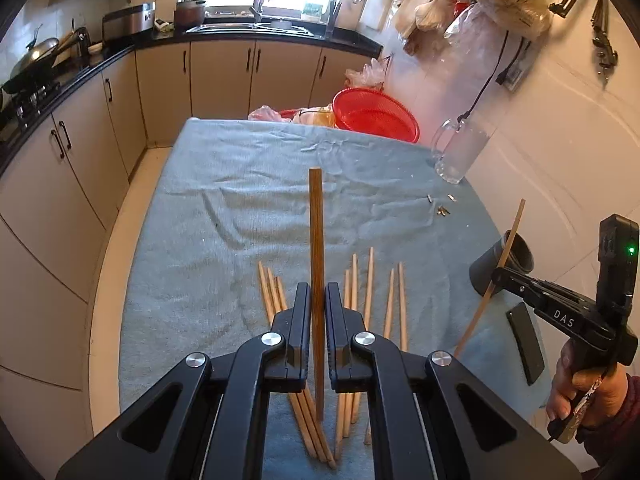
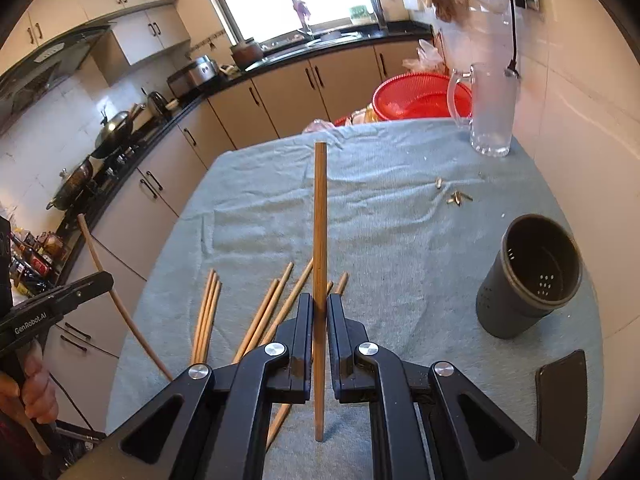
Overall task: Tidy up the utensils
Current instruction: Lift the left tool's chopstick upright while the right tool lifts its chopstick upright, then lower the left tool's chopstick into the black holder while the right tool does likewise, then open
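Observation:
My left gripper (image 1: 318,292) is shut on a brown chopstick (image 1: 316,240) that points forward above the blue-grey cloth (image 1: 224,216). My right gripper (image 2: 319,304) is shut on another chopstick (image 2: 320,220), held the same way. Several loose wooden chopsticks (image 1: 370,292) lie on the cloth under both grippers; they also show in the right wrist view (image 2: 208,316). A dark grey utensil holder (image 2: 528,276) stands upright and empty at the right. In the left wrist view the right gripper (image 1: 500,276) holds its chopstick (image 1: 508,248) in front of the holder (image 1: 516,256).
A clear glass mug (image 2: 490,112) stands at the far right of the table, near a red basket (image 2: 420,96). Small metal bits (image 2: 456,198) lie on the cloth. A black phone (image 2: 562,400) lies at the near right. Kitchen cabinets (image 1: 80,152) run along the left.

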Available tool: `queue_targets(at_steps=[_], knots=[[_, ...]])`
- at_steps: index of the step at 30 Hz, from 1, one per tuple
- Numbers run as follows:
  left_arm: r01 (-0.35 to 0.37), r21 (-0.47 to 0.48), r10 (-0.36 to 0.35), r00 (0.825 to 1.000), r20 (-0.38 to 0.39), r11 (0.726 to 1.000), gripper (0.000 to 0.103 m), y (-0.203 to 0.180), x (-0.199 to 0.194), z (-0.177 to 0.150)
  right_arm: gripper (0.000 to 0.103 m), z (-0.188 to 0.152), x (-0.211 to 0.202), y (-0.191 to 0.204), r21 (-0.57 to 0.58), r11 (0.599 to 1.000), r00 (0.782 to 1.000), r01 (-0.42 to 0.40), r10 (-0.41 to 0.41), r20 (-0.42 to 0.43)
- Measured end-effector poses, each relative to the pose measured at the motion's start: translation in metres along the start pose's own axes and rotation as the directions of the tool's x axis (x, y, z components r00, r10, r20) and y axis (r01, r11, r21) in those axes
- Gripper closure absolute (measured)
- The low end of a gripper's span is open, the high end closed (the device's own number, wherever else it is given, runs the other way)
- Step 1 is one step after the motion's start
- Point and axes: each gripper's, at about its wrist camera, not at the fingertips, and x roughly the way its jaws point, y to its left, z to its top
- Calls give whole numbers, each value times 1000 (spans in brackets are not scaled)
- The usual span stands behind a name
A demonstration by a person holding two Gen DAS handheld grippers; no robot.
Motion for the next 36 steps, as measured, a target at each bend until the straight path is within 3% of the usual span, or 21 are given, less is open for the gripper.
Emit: queue_targets(at_steps=[11,16,25,36], knots=[[-23,18,22,998,57,1000,97,-27,-26,6,96,5,-37,-9,3,999,996,-35,35,79],[-4,42,0,997,80,999,97,-48,-34,16,96,13,-62,-23,25,999,991,-42,38,127],[72,119,-85,991,108,990,97,-106,-45,42,96,30,-116,-67,102,994,970,-26,0,244],[196,205,-223,968,118,959,97,-190,-50,94,96,56,-173,-118,189,982,924,26,-96,371]])
